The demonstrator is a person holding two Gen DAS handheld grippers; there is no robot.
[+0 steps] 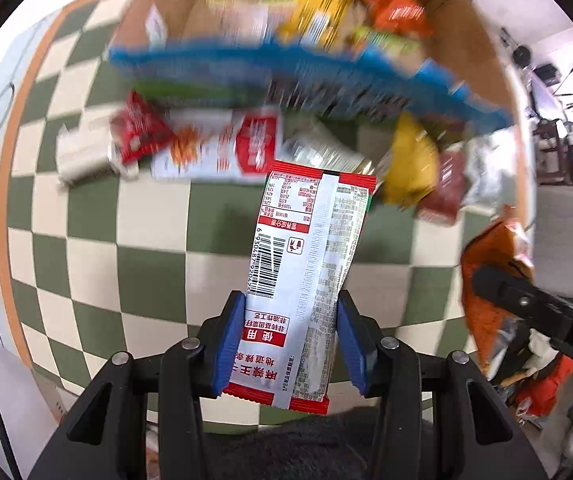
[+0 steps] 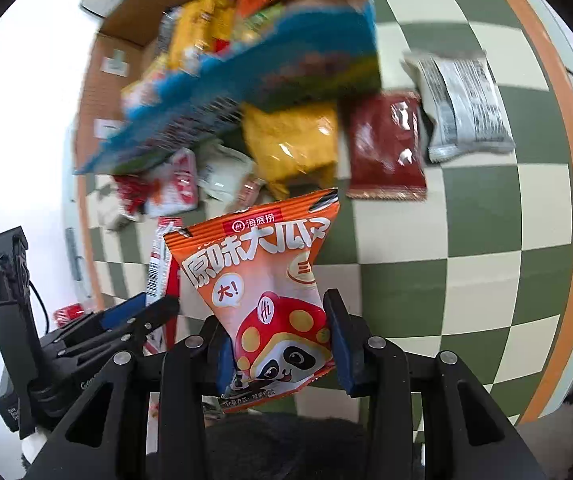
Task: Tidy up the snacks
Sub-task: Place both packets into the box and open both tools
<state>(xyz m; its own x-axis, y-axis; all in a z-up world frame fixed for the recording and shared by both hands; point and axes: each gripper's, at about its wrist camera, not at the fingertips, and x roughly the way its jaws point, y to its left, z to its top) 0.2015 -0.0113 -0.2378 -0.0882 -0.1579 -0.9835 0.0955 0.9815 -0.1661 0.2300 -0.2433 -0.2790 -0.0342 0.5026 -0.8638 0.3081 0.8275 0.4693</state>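
The left hand-held gripper (image 1: 290,340) is closed on a red-and-white packet (image 1: 306,280), its blue pads pressing the two long edges near the lower end, so most of the packet sticks out ahead of the jaws over the checked tabletop (image 1: 86,240). The right hand-held gripper (image 2: 278,344) is closed on an orange seed bag (image 2: 262,280), pinched across its lower half with the puffed top free above the pads. Both snacks hang clear of the tabletop. Ahead lies the cardboard box (image 2: 90,92), already holding several packets, with a blue-edged pack (image 2: 246,80) blurred across its near side; loose snacks remain on the tabletop just beside it, among them a yellow bag (image 2: 290,140), a dark red pouch (image 2: 384,148) and a grey-white packet (image 2: 462,108).

The likeliest trouble is the red-and-white packet. It is gripped by its thin edges, not its flat faces, so it may buckle or slide out of the pads if swung quickly. The orange bag is air-filled and slick; a squeeze this low down could let it squirt upward out of the jaws, or crush the contents. The two grippers are near one another, the left one showing just beside the orange bag in the right wrist view, so heading for the box together risks a knock between them or between the snacks. The blue-edged pack seems to overhang the box and could catch an incoming packet or be nudged off
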